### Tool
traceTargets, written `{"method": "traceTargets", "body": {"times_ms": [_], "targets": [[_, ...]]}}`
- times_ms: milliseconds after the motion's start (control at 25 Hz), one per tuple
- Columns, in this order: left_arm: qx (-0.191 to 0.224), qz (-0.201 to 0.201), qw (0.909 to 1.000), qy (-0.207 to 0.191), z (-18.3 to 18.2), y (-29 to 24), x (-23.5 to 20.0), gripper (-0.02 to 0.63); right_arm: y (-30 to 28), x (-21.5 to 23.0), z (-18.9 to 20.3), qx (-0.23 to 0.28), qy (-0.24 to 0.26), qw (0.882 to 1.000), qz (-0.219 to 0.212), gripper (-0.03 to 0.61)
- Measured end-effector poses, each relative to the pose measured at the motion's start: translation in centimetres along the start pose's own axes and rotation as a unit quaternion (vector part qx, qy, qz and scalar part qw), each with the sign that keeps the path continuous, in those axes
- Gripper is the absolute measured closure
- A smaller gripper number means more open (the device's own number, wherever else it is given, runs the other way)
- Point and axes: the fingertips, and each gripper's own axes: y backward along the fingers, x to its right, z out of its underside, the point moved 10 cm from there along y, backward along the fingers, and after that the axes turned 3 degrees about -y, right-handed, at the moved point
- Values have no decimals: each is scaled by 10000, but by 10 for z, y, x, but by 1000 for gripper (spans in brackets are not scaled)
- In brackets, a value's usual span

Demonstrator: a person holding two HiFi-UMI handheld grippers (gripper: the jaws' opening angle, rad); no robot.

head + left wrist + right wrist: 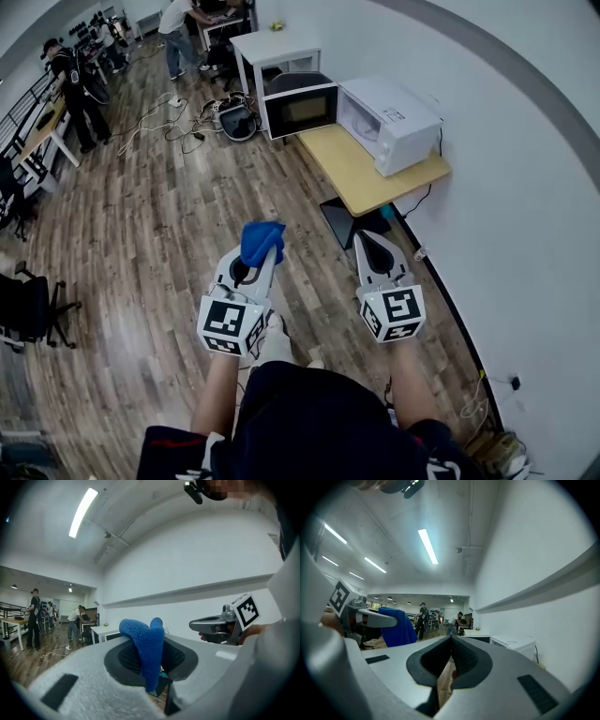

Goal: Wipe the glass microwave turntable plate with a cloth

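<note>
Left tongs (264, 253) are pinched on a blue knitted cloth (143, 644), which drapes over their tips in a bunched fold. I hold it that way so it is ready to wipe once I reach the plate. Right tongs (451, 651) are pressed together with nothing between them, free, I judge, to steady or lift out the plate. Both point level, side by side and apart, above the wood-plank floor (169, 234). Ahead and well apart from them, a white microwave oven (389, 117) stands on a light wooden worktop (361, 178), its dark-windowed door (300, 108) swung open. I cannot make out the glass turntable plate from here. I judge it sits inside that open oven, so wiping has not begun and the approach comes first.
</note>
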Motion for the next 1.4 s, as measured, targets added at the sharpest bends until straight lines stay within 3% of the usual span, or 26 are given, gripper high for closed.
{"method": "traceTargets", "body": {"times_ms": [280,560,960,1400], "targets": [[-82,16,9999,-101,-1,-21,-6,558,-20,14,4,-4,-79,10000,-37,569],[-119,23,9999,-61,6,-56,-41,558,-67,23,10,-62,-77,9999,-47,569],[-102,339,9994,-9,7,-150,-127,558,-179,50,3,-126,-69,9997,188,569],[-117,531,9985,11,10,-221,-243,558,-306,49,-6,-274,40,9989,387,569]]}}
